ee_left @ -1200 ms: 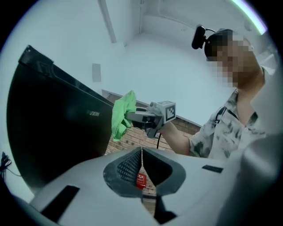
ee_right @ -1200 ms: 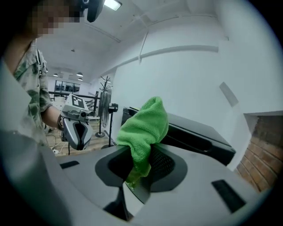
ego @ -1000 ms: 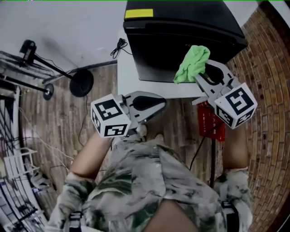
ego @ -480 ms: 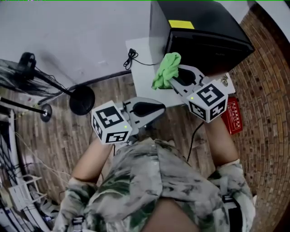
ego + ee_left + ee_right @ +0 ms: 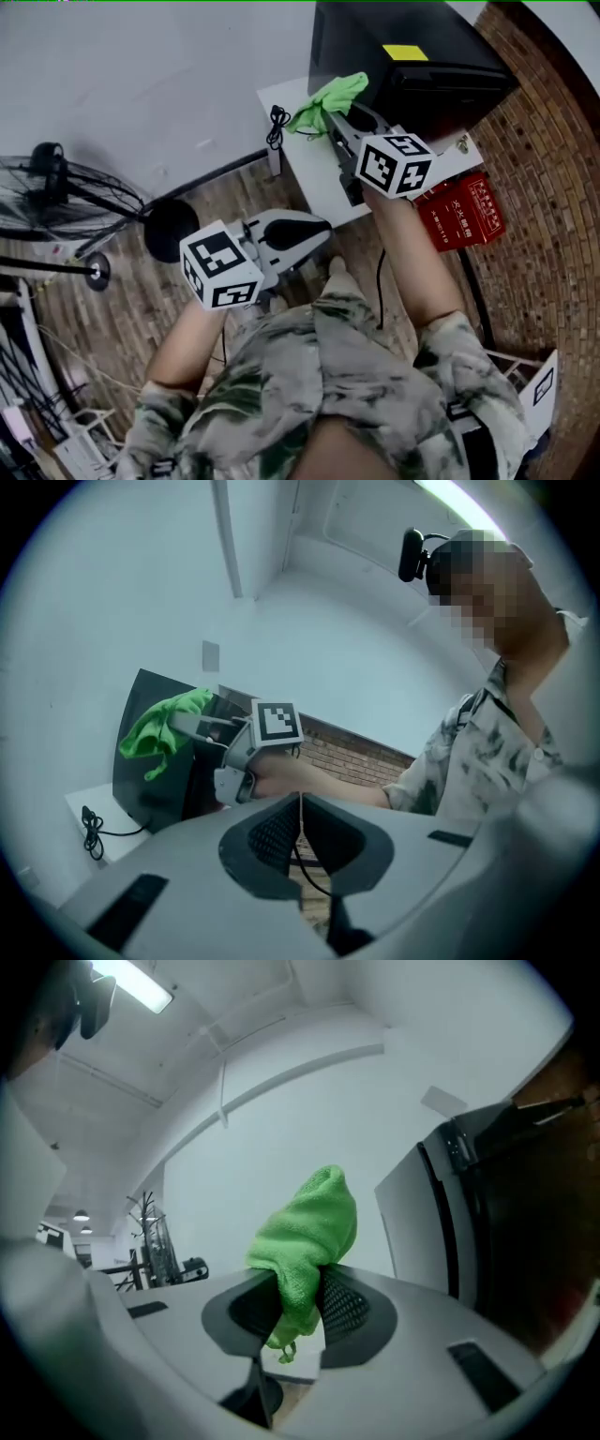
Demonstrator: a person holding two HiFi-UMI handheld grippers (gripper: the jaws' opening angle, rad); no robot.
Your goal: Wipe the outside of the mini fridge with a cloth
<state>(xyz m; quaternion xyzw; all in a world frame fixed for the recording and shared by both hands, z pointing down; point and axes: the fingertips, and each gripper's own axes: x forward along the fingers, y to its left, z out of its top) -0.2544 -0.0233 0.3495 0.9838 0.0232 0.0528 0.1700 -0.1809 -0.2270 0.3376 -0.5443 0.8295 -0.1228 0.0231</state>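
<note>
beside the black mini fridge (image 5: 450, 28), right claw (image 5: 336, 120) pinching a crumpled green cloth (image 5: 328, 97), left claw (image 5: 317, 232) pressed together, well apart

white wall (image 5: 141, 84) — brick-pattern floor (image 5: 553, 169), standing fan (image 5: 56, 183)

grippers (image 5: 322, 229) (image 5: 332, 120): 2 | mini fridge (image 5: 375, 33): 1 | cloth (image 5: 328, 97): 1 | red box (image 5: 461, 212): 1 | fan (image 5: 49, 176): 1

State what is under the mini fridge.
The mini fridge stands on a white table, with a coiled black cable beside it. The tabletop directly beneath the fridge is covered.
</note>
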